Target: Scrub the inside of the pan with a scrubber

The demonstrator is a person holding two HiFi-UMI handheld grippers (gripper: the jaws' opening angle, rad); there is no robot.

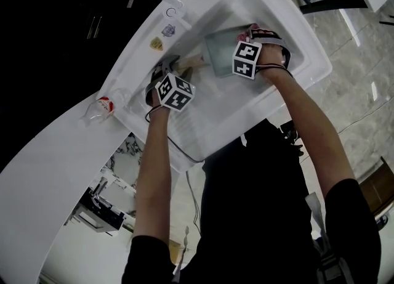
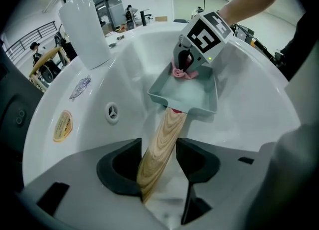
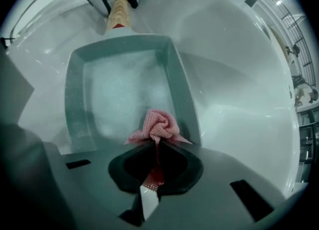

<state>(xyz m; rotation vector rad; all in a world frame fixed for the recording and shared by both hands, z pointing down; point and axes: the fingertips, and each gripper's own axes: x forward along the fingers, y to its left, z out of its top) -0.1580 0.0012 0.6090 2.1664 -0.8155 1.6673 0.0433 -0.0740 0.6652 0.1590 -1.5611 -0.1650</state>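
Two grippers: both were held down inside the sink [image 1: 280,27], one facing the other across the pan [image 1: 217,53].
Left gripper [image 2: 158,144]: its fingers were closed on the wooden handle [image 2: 167,124], which appeared to be clamped between them.
Right gripper [image 3: 158,145]: its fingers were pinched together on the scrubber [image 3: 158,126], whose bunched end stuck out past the tips.
Key relation: the unscrubbed pan floor [image 3: 124,84] was spread straight ahead of the right fingers, toward the handle; the right gripper was judged the nearer to the inside, the left only steadying.
Long axis: the handle was run from the left fingers toward the right gripper, so strokes were judged to go along that line.
Scrubber position: it was set against the pan's inside, at the wall opposite the handle.
Pan look: square, grey-green, finely speckled, with low upright walls; a pale wet haze was seen on the floor.
Scrubber look: pink mesh, crumpled into a knot.
Sink look: white, smooth and deep; the pan was kept within its basin.
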